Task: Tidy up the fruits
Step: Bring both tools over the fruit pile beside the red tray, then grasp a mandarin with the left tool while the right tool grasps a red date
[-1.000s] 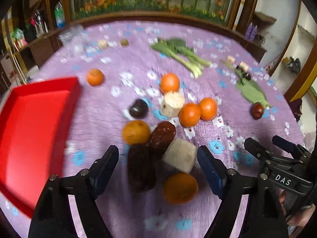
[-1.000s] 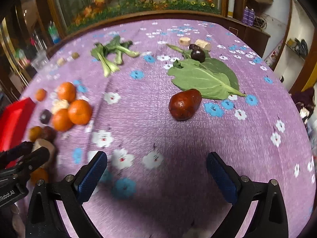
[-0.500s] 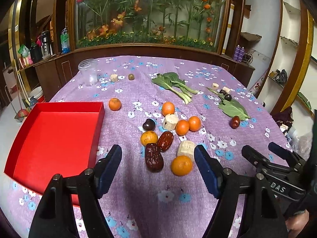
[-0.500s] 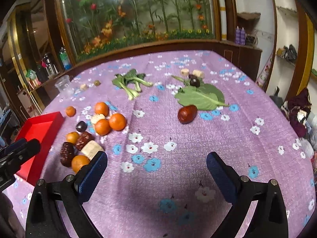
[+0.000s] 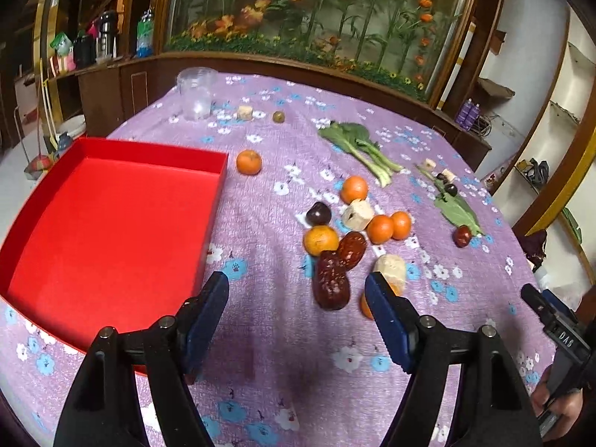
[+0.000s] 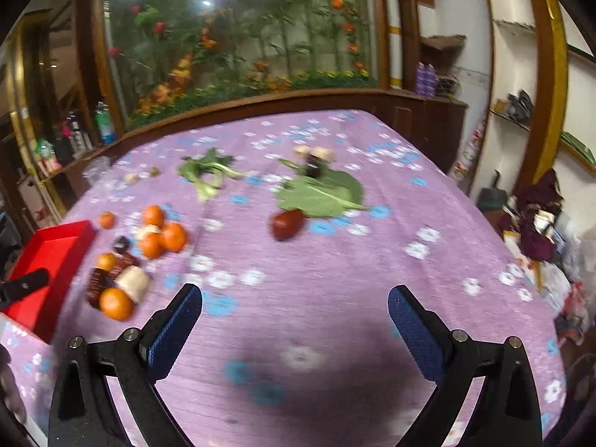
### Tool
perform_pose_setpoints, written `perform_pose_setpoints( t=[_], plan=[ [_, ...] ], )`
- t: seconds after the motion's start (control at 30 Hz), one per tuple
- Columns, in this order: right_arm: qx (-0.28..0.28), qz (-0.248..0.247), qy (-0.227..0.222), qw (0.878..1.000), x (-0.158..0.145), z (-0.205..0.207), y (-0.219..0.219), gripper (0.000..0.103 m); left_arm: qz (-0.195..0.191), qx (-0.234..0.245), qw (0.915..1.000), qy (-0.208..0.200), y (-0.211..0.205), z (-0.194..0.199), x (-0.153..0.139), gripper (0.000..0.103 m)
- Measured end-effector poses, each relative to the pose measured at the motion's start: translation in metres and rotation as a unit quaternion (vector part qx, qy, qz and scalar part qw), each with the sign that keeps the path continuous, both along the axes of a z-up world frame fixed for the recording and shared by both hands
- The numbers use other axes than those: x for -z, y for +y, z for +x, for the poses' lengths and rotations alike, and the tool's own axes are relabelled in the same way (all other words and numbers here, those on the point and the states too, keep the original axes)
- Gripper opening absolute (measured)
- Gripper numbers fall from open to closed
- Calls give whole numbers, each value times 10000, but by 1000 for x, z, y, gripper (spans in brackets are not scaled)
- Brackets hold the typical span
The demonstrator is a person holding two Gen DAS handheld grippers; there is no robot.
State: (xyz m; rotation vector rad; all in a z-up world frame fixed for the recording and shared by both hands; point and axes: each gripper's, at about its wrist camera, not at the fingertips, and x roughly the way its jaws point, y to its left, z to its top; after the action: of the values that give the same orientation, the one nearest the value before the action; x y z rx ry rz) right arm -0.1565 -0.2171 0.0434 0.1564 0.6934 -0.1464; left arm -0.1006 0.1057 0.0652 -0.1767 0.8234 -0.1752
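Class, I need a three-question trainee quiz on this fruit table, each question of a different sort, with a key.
1. True or false: the red tray already holds fruit.
2. Multiple choice: the lone orange nearest the tray's far corner lies (A) inside the tray, (B) on the cloth beside it, (C) on the big leaf.
3. Fill in: the left gripper and the right gripper both have jaws that are ____.

Key: 1 false, the tray is empty; 2 B; 3 open, neither holding anything.
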Motion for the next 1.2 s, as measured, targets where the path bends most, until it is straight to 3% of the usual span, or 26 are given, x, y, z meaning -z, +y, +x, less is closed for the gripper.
perform_pose_setpoints(
  t=[0.2, 0.33, 0.4, 0.67, 1.1, 1.17, 1.2],
  plan=[
    [-117, 323, 274, 9990, 10, 16, -25, 89, -39, 765, 9969, 189, -36, 5, 14, 74],
    [-451, 630, 406, 9962, 17, 43, -22, 83, -26, 1228, 9918, 358, -61, 9, 22, 53],
    [-484, 606, 445, 9960, 19, 61, -19, 80, -26, 1314, 9905, 401, -67, 11, 25, 50],
    [-336, 871, 719, 9930, 35, 117, -24, 80, -23, 1339, 9892, 601, -69, 26, 37, 49],
    [-240, 1008, 792, 9915, 45, 140, -24, 80, 74, 1479, 9863, 730, -87, 33, 50, 49],
    [-218, 972, 823, 9916, 47, 144, -22, 80, 132, 1443, 9870, 696, -88, 32, 50, 46],
    [-216, 951, 849, 9916, 47, 146, -21, 80, 227, 1390, 9878, 665, -89, 32, 50, 38]
  ],
)
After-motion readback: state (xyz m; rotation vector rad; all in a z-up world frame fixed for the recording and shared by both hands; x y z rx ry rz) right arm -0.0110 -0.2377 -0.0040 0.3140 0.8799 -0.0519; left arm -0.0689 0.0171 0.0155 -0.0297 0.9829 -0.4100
